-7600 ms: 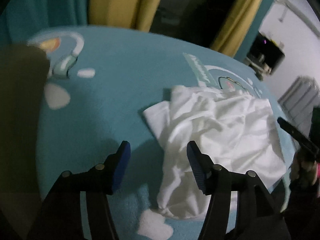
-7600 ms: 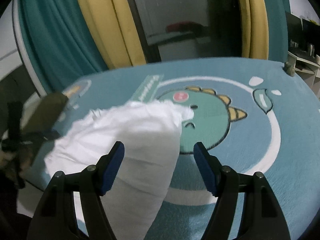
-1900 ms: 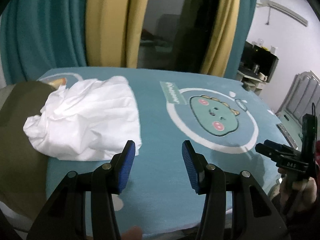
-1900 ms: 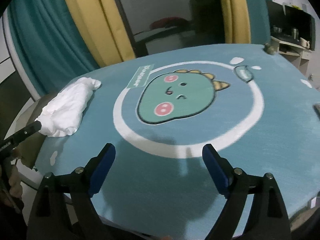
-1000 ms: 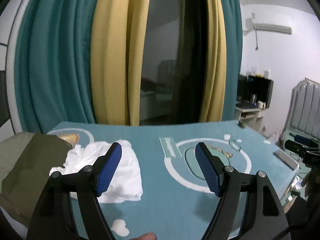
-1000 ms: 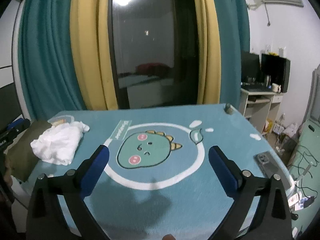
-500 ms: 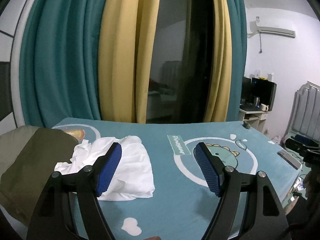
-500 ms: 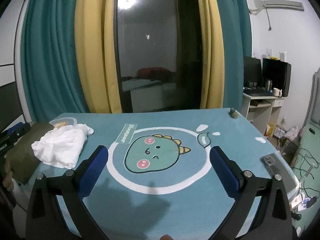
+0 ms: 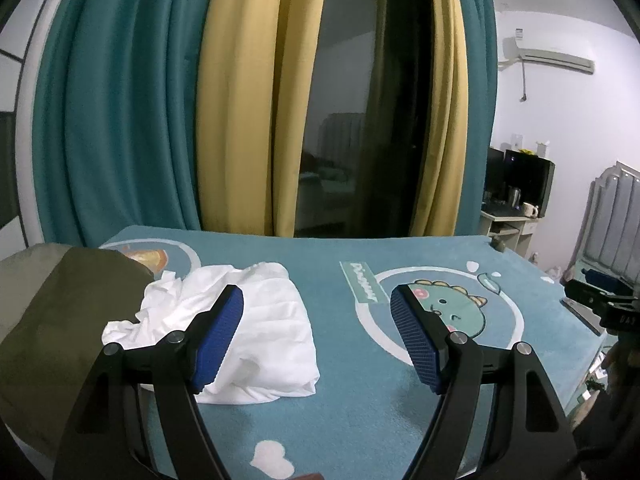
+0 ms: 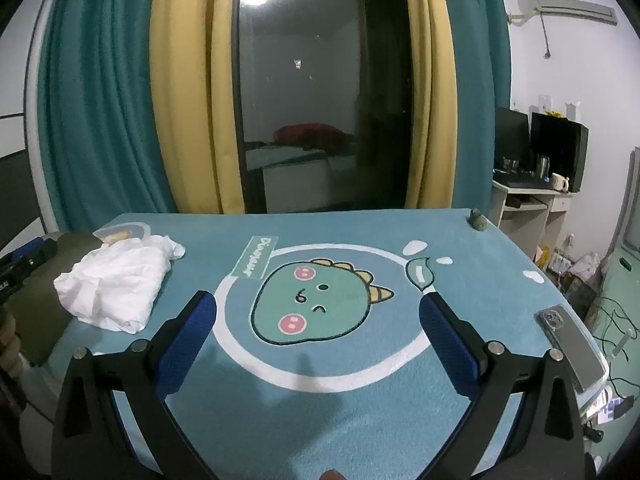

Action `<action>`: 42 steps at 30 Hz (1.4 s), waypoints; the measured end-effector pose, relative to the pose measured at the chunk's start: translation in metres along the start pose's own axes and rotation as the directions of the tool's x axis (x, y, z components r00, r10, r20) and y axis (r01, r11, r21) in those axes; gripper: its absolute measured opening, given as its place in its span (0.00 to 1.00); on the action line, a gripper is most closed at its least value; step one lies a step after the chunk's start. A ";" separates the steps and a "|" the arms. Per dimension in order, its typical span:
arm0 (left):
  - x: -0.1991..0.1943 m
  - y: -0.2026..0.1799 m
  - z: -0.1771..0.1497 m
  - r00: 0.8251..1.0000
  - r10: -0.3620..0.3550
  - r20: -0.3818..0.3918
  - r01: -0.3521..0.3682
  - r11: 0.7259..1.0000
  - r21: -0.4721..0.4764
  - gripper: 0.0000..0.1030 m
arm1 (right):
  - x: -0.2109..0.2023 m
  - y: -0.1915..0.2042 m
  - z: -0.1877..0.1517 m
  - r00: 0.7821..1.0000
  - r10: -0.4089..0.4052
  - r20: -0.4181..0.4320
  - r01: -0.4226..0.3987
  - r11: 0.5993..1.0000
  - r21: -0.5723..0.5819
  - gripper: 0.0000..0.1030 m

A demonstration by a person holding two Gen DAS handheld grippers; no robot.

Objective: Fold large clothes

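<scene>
A white garment (image 9: 264,324) lies bunched in a loose pile on the left part of the teal dinosaur mat (image 9: 360,412); in the right wrist view the same white garment (image 10: 120,280) sits at the mat's left edge (image 10: 360,412). My left gripper (image 9: 316,312) hovers open above the mat, pulled back from the pile, nothing between its blue pads. My right gripper (image 10: 318,312) is also open and empty, held over the mat's front in line with the dinosaur print (image 10: 316,300). Each gripper shows at the edge of the other's view.
An olive-green cloth (image 9: 44,320) lies at the mat's left end, touching the white pile. A phone (image 10: 570,346) rests at the mat's right edge. Teal and yellow curtains (image 9: 240,100) frame a dark window behind. A desk with monitors (image 10: 540,152) stands at the right.
Both grippers have let go of the garment, drawn back and risen, leaving the white pile at the mat's left. In the last half second the views barely shift.
</scene>
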State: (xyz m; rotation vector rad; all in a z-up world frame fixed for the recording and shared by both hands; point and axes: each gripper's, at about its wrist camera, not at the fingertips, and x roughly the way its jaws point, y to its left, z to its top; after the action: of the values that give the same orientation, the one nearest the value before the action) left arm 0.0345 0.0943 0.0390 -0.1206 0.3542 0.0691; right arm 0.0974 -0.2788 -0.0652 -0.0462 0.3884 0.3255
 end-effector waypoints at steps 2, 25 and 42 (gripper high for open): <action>0.002 0.000 0.000 1.000 -0.004 -0.002 0.004 1.000 0.001 0.77 | 0.002 0.001 0.000 1.000 -0.003 -0.004 0.003 1.000 0.001 0.97; 0.007 -0.010 0.002 1.000 -0.005 -0.009 0.006 1.000 0.025 0.77 | 0.006 -0.004 -0.003 1.000 -0.003 -0.006 0.003 1.000 0.017 0.97; 0.007 -0.012 0.003 1.000 -0.003 -0.009 0.003 1.000 0.024 0.77 | 0.006 -0.003 -0.002 1.000 -0.007 -0.005 0.007 1.000 0.013 0.97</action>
State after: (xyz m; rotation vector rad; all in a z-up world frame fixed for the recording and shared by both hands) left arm 0.0430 0.0832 0.0404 -0.0980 0.3632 0.0614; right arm 0.1030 -0.2805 -0.0696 -0.0358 0.3948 0.3159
